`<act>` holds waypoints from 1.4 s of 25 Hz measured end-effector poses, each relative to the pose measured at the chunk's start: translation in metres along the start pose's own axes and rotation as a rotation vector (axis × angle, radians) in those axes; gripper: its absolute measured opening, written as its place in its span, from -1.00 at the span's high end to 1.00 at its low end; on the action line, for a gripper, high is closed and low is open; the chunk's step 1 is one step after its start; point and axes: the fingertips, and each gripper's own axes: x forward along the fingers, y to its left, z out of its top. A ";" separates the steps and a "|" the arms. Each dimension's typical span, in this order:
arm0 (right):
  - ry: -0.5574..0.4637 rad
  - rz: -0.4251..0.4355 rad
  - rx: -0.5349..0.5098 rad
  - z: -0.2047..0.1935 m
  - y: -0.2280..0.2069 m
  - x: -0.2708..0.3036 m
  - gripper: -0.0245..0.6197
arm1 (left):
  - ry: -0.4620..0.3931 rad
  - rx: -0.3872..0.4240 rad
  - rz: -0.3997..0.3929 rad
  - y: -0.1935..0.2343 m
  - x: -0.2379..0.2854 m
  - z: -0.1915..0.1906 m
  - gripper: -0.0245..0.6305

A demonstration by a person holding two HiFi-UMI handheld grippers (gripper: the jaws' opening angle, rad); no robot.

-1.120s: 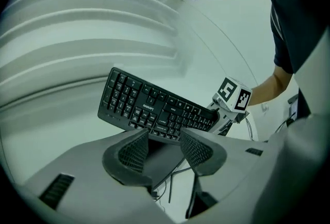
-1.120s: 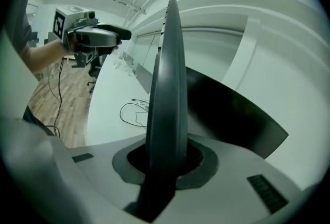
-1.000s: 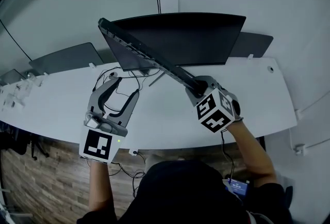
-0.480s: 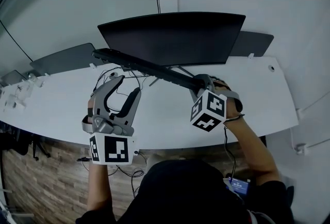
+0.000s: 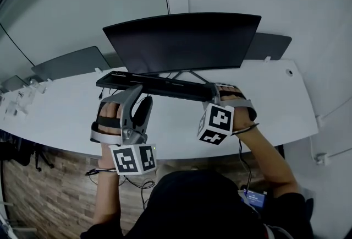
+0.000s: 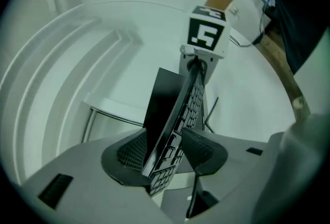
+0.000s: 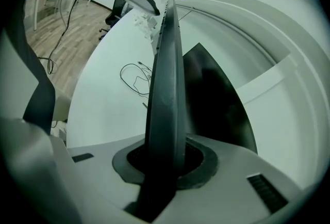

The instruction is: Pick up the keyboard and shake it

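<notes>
A black keyboard hangs level above the white desk, in front of the monitor. My right gripper is shut on its right end; in the right gripper view the keyboard runs edge-on out from between the clamped jaws. My left gripper is at the keyboard's left end. In the left gripper view the keyboard passes between the two spread pads of the left gripper, close to both. The right gripper's marker cube shows at the far end.
A wide black monitor stands just behind the keyboard on its stand. Two darker panels flank it. Loose cables lie on the desk below. The desk's front edge and a wooden floor are near me.
The keyboard swung down from a steep tilt, left end high, to level. My left gripper rose from the desk front until the keyboard's left end lay between its jaws.
</notes>
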 end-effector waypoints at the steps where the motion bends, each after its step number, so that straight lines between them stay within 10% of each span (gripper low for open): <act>1: 0.005 -0.008 -0.014 0.000 0.000 0.000 0.64 | 0.017 0.042 -0.007 -0.005 0.002 -0.002 0.29; 25: -0.020 -0.205 -0.254 0.036 0.006 -0.023 0.63 | 0.178 0.180 -0.189 -0.072 0.022 -0.030 0.28; 35: -0.027 -0.235 -0.256 0.040 0.016 -0.028 0.60 | 0.181 0.055 -0.175 -0.081 0.018 -0.031 0.63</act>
